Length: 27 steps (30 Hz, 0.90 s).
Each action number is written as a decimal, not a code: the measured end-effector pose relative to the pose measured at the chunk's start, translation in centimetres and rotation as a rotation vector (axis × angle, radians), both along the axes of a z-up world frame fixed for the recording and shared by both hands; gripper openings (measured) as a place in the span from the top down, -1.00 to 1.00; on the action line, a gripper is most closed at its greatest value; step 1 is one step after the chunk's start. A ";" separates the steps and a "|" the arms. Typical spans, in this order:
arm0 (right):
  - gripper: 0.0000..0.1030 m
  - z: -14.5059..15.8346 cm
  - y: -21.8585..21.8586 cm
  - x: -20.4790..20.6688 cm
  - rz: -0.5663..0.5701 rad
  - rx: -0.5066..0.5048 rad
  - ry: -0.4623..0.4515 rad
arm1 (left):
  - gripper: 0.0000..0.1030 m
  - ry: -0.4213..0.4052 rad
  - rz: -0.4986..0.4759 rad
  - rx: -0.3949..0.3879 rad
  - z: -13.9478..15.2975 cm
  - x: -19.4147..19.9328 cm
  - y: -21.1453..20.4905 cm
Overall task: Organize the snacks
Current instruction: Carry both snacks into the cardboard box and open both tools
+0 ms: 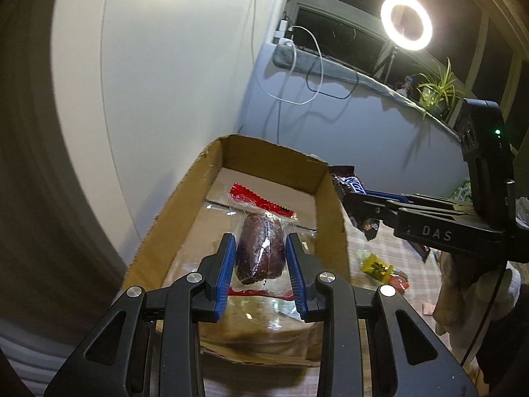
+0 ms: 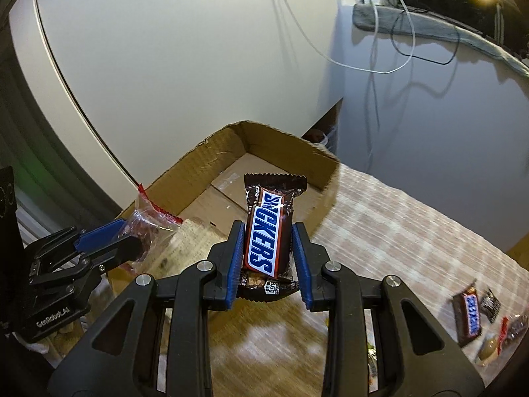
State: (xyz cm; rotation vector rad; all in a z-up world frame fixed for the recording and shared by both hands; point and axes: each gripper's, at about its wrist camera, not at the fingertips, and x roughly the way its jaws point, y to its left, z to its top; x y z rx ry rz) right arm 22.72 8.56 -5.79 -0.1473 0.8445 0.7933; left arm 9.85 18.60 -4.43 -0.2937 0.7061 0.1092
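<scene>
Left gripper (image 1: 259,266) closed on clear-wrapped dark red snack (image 1: 259,248), blue pads (image 1: 225,274) pressing both sides of the packet; red serrated seal strip at the packet's far end. Packet held above the floor of the cardboard box (image 1: 325,211), inside the box outline as seen from the left wrist view.

Right gripper (image 2: 267,261) closed on Snickers bar (image 2: 267,231), wrapper upright between the pads, crimped end pointing toward the cardboard box. Bar held over the box's near right corner; from the left wrist view it sits just outside the box's right wall, above the rim. Whether it has crossed the rim: cannot tell.

Box: open-topped, shallow, brown, tape across the floor seam; no loose snack seen on the visible part of its floor. Far wall close to the white wall panel.

Right of the box, on the checked tablecloth (image 2: 396,218): 1 more Snickers bar (image 2: 467,314), a small dark packet beside it, a tan piece and a red-trimmed packet near it, all well apart from the box. Yellow wrapper (image 1: 375,266) on the cloth beside the box's right wall.

Ring lamp (image 1: 406,21) lit, far beyond the box.
</scene>
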 end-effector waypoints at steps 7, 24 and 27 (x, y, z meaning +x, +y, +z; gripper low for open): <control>0.42 -0.8 2.2 0.5 0.021 -0.021 0.009 | 0.42 0.013 0.014 -0.013 -0.6 0.1 0.8; 0.31 -1.1 2.7 0.5 0.023 -0.027 0.013 | 0.34 0.021 0.023 -0.007 -0.5 0.2 0.7; 0.02 -0.7 2.5 0.2 0.021 -0.021 -0.006 | 0.34 0.019 0.025 -0.007 -0.4 0.1 0.7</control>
